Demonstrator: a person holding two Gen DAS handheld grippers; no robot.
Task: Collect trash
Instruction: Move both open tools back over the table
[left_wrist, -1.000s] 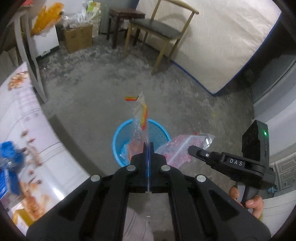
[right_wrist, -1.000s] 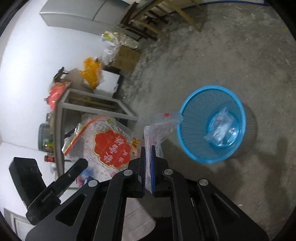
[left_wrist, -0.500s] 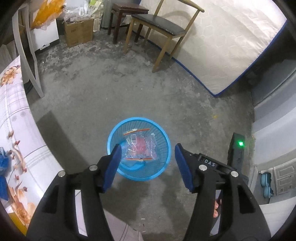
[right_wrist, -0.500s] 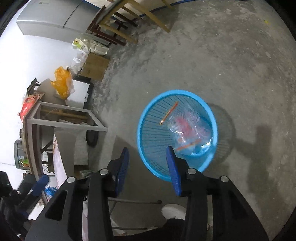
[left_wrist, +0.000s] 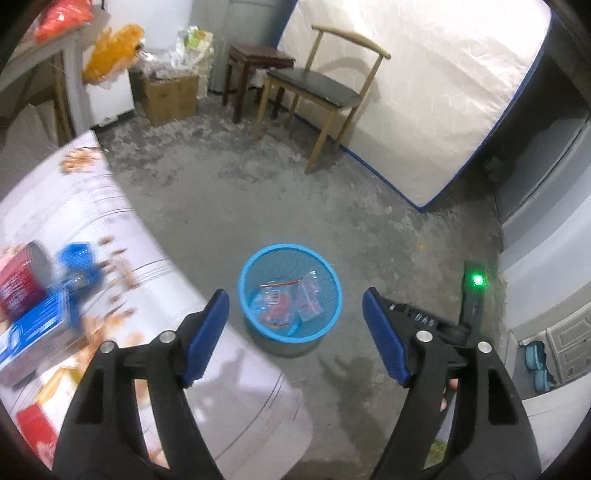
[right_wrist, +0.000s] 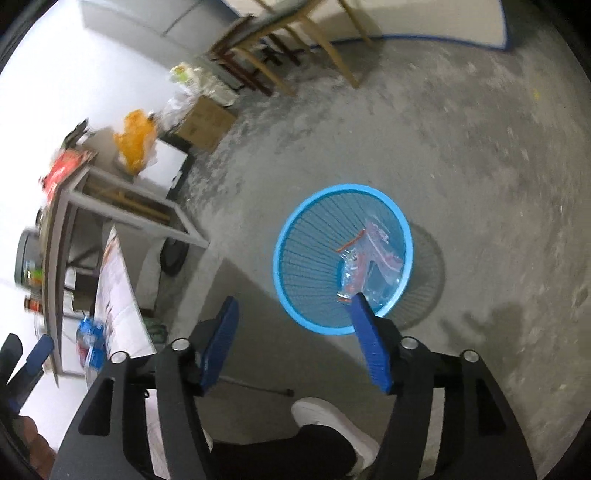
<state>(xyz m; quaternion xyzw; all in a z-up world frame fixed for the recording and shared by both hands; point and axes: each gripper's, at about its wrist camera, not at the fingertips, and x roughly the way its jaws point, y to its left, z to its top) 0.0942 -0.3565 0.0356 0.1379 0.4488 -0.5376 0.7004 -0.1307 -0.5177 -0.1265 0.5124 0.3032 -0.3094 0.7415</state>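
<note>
Blue plastic mesh waste basket (left_wrist: 290, 295) on concrete floor, holding clear plastic bags (left_wrist: 286, 300). Left gripper (left_wrist: 295, 334) and right gripper (right_wrist: 293, 343) above, jaws apart, empty. Remaining, by estimate: blurred red can (left_wrist: 22, 278) and blue-white box (left_wrist: 31, 338) on floral-clothed table (left_wrist: 122, 236).

We see a grey concrete floor (left_wrist: 229, 206) carrying a blue mesh basket (left_wrist: 245, 295) just beside the worktop's (left_wrist: 155, 266) edge. On the floral-clothed worktop lie a red can (left_wrist: 20, 280) and a blue box (left_wrist: 33, 338).
</note>
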